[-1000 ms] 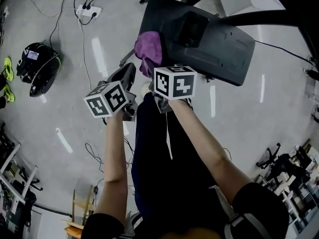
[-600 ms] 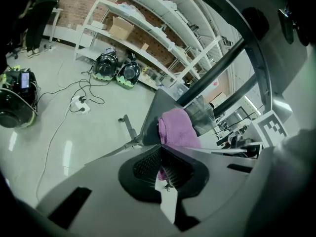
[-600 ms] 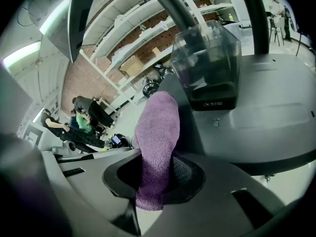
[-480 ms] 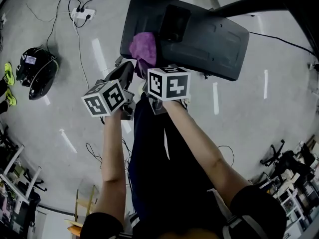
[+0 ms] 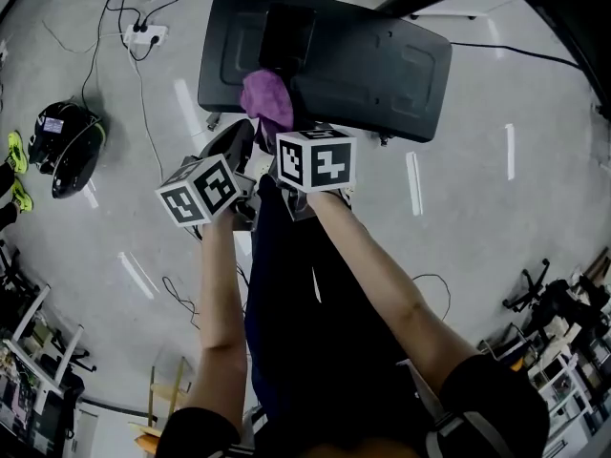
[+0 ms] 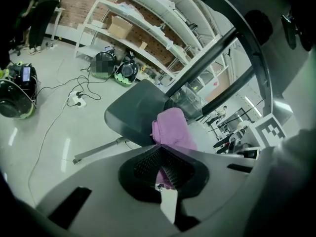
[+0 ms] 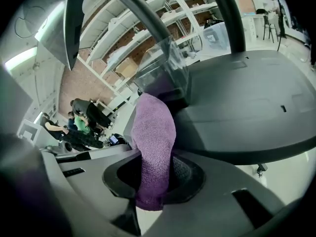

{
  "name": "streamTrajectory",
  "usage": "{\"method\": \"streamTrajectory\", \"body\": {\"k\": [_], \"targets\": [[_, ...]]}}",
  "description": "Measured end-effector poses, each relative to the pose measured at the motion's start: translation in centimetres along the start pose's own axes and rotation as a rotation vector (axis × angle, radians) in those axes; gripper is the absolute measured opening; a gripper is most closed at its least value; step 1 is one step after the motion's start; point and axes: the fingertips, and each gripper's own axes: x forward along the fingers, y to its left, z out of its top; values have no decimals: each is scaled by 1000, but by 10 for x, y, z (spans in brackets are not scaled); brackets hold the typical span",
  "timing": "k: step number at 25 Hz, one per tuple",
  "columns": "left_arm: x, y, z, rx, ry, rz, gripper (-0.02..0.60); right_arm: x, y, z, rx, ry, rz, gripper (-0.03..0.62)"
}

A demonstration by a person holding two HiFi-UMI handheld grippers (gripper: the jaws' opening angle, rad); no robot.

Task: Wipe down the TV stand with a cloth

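While clamped (right gripper (image 7: pixel 154 177)), cloth (image 7: pixel 155 127) touches stand (image 7: pixel 237 107)

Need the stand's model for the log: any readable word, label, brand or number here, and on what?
None readable.
Marker cubes on the left tool and right tool: square patterns only, no letters.
TV stand and purple cloth: no print visible.
Shelf boxes: too small to read.

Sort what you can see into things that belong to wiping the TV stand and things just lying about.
Job: purple cloth, gripped by the right gripper; dark TV stand base; left gripper, shut beside the cloth.
Lying about: power strip, floor cables, black helmet-like item, yellow-green shoes.
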Motion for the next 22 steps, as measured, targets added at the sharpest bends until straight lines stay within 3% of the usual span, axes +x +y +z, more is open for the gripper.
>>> {"method": "streamTrajectory", "body": {"k": [22], "targets": [[48,-81,-46,62,72,-60,7,-65,-88,-1,50,-50,-72,89]]}}
